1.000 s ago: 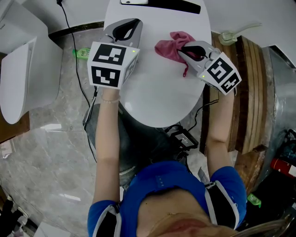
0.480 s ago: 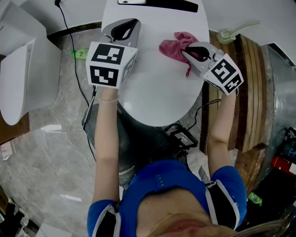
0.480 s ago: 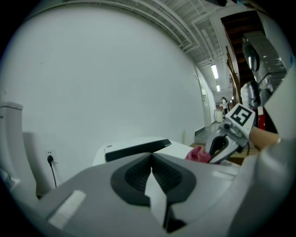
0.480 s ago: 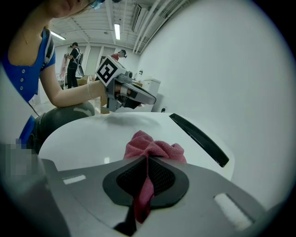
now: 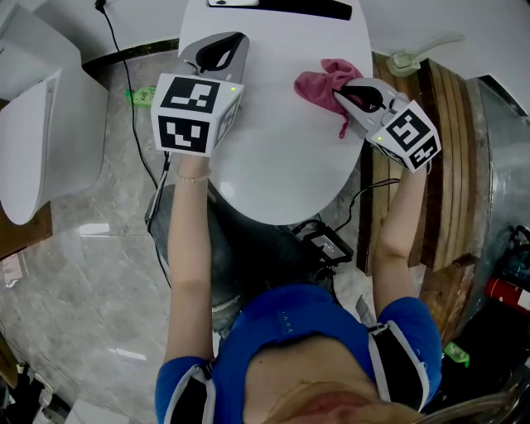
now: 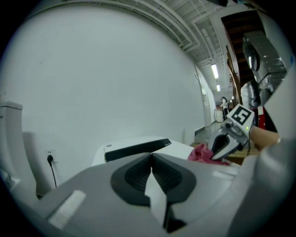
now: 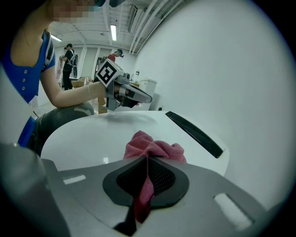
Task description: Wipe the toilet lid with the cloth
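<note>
Wiping with right gripper (image 5: 348, 93), jaws pinched on pink cloth (image 5: 319, 80), bunched at my 1 o'clock on right side of toilet lid (image 5: 281, 166). I'd press bunch flatter, sweep overlapping strokes toward 10 o'clock. Left gripper (image 5: 230, 43) at 11 o'clock, jaws together, nothing between. Black strip (image 5: 290, 8) at 12 o'clock marks far edge.

Grey marble floor (image 5: 74, 273) fills the lower left, stacked wooden planks (image 5: 443, 166) down the right (strip lights (image 7: 113, 32) overhead), white wall (image 6: 92, 69) behind.
</note>
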`<state>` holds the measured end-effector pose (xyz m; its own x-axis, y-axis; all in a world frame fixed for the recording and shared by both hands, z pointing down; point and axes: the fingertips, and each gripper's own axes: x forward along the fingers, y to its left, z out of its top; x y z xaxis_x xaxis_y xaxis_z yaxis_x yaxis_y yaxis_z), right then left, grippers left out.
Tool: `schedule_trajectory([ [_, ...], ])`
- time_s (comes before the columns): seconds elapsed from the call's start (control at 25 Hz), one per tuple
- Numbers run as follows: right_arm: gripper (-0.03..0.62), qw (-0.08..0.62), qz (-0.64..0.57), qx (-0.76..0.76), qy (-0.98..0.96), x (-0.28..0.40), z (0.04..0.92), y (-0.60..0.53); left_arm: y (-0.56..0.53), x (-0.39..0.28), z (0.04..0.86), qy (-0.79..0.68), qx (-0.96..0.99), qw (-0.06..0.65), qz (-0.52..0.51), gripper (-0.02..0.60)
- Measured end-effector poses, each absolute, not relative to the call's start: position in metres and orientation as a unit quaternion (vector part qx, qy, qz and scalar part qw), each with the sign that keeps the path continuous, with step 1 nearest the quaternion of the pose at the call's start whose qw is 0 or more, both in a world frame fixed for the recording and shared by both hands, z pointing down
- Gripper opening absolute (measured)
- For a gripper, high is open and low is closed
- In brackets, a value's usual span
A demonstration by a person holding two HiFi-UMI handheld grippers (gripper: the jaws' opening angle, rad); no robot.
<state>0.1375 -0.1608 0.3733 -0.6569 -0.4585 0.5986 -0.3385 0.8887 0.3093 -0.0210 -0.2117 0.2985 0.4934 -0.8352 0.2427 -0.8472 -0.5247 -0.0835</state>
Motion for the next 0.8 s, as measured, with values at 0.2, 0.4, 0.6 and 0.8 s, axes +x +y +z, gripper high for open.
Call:
schedule_trajectory([
  [0.2, 0.011, 0.351, -0.082, 0.225, -0.905, 0.143, 0.375, -0.160, -0.212, -0.022, 0.301, -0.488, 0.863, 0.026, 0.130, 0.002],
  [0.4, 0.012, 0.345, -0.082, 0.229, -0.907, 0.146, 0.375, -0.161, -0.213, -0.025, 0.301, -0.488, 0.863, 0.027, 0.131, 0.002],
  [0.6, 0.012, 0.336, -0.077, 0.236, -0.909, 0.155, 0.374, -0.159, -0.212, -0.023, 0.300, -0.488, 0.863, 0.025, 0.130, 0.002],
  [0.8, 0.012, 0.322, -0.069, 0.239, -0.913, 0.162, 0.374, -0.157, -0.212, -0.022, 0.300, -0.487, 0.863, 0.024, 0.131, 0.002],
])
